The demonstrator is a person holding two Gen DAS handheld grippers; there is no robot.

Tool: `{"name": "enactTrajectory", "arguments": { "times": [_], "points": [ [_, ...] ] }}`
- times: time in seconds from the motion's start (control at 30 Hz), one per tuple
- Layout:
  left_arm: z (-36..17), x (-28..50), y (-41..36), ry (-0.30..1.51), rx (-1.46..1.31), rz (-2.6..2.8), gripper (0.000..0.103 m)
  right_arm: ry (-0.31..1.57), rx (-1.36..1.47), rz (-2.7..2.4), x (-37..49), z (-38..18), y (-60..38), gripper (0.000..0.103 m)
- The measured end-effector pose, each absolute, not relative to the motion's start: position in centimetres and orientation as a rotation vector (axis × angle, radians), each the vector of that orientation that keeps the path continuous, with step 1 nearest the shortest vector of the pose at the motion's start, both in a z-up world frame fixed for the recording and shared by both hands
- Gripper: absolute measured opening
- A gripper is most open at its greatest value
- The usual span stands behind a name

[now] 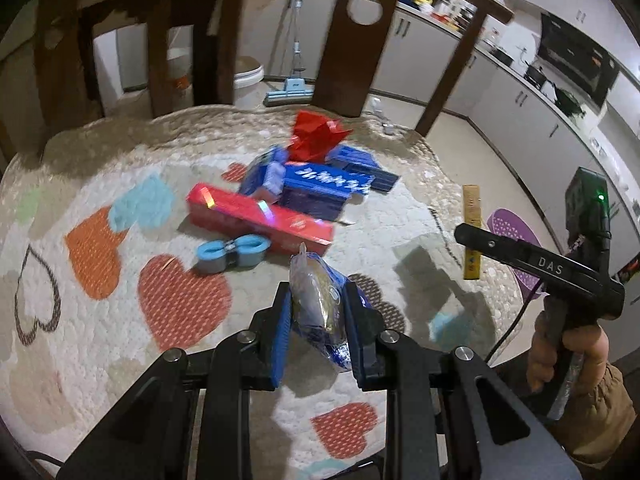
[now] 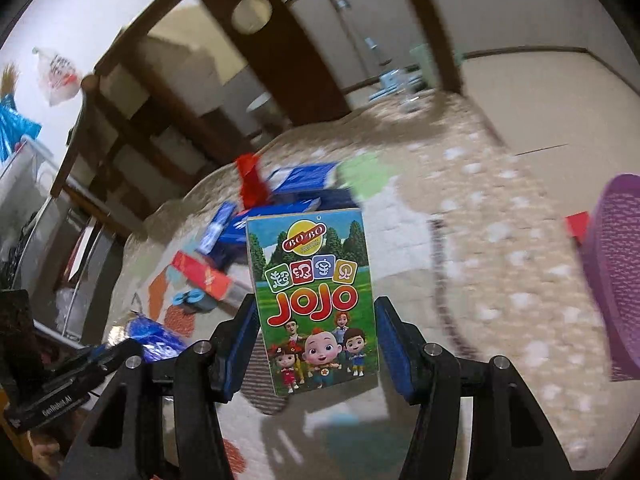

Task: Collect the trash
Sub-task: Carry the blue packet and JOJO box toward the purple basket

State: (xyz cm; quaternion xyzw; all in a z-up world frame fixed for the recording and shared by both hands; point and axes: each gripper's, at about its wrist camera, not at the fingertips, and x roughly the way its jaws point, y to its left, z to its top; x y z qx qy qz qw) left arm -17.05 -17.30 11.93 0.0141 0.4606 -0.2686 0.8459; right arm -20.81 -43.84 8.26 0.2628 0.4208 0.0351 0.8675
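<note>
My left gripper is shut on a crumpled blue and silver wrapper, which is lifted off the heart-patterned cloth. My right gripper is shut on a green JOJO card box, held upright above the cloth with its shadow below. In the left wrist view that box shows edge-on as a yellow strip at the right gripper, which a hand holds. A pile lies mid-table: a long red box, blue boxes, a red bag and a light-blue figure-eight object.
A purple perforated basket stands at the table's right edge, with a red scrap beside it. Dark wooden chairs ring the far side. Beyond are a white bucket, a mop and kitchen cabinets.
</note>
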Motion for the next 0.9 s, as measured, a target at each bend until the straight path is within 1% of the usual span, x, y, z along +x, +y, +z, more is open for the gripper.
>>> {"name": "enactTrajectory", "arguments": {
  "times": [0.4,0.73,0.9],
  "points": [
    [13.8,-19.3,-27.4,0.892,0.241,-0.684,0.024,0.796,0.586,-0.101,-26.8,9.1,-51.2,0.062],
    [14.3,-20.6,-34.3,0.853,0.347,-0.766,0.024,0.713,0.630,-0.254,-31.0,8.9,-56.7,0.062],
    [14.1,-20.8,-37.9,0.851,0.378,-0.816,0.024,0.641,0.683,-0.366,-32.6,8.1,-60.5,0.062]
  ]
}}
